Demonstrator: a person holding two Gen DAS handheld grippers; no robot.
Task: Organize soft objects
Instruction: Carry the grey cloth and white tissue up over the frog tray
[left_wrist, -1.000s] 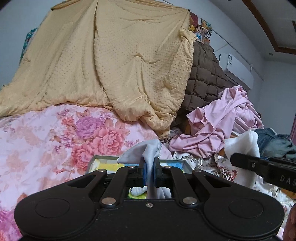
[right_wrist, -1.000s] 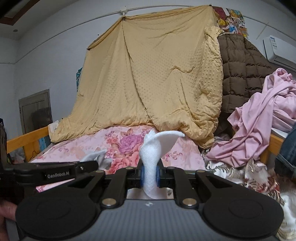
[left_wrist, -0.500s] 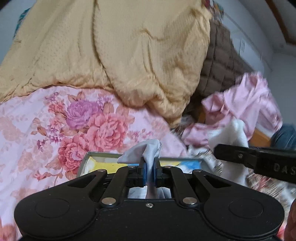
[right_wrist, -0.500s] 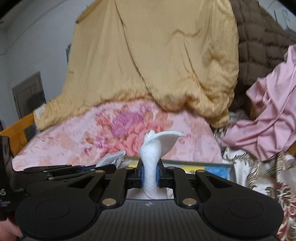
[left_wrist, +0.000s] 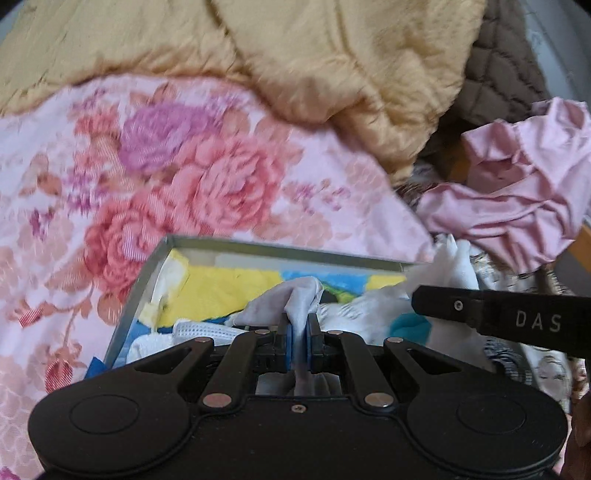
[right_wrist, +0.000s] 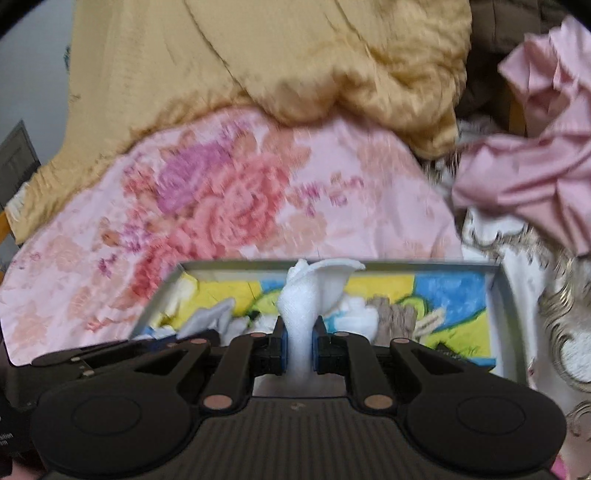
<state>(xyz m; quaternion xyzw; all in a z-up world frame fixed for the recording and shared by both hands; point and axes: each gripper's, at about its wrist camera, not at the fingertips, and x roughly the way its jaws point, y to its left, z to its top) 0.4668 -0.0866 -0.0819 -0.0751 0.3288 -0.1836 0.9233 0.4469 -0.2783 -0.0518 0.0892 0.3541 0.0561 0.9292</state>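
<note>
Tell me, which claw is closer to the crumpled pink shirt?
The right claw. It reaches in from the side where the pink shirt lies, just below it. The left claw sits farther over, above the middle of the tray.

We can't read the blurry flowered quilt (right_wrist: 236, 206); the box (left_wrist: 147, 280) bottom sits hidden behind the left gripper (left_wrist: 299, 332).

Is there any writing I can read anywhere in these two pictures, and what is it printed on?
"DAS": white letters on the black side of the right hand-held gripper, seen from the left wrist view; the word runs out of the picture.
Small white print on the black body at the lower left edge of the right wrist view: too small and cut off to read.
Nothing else is legible.
</note>
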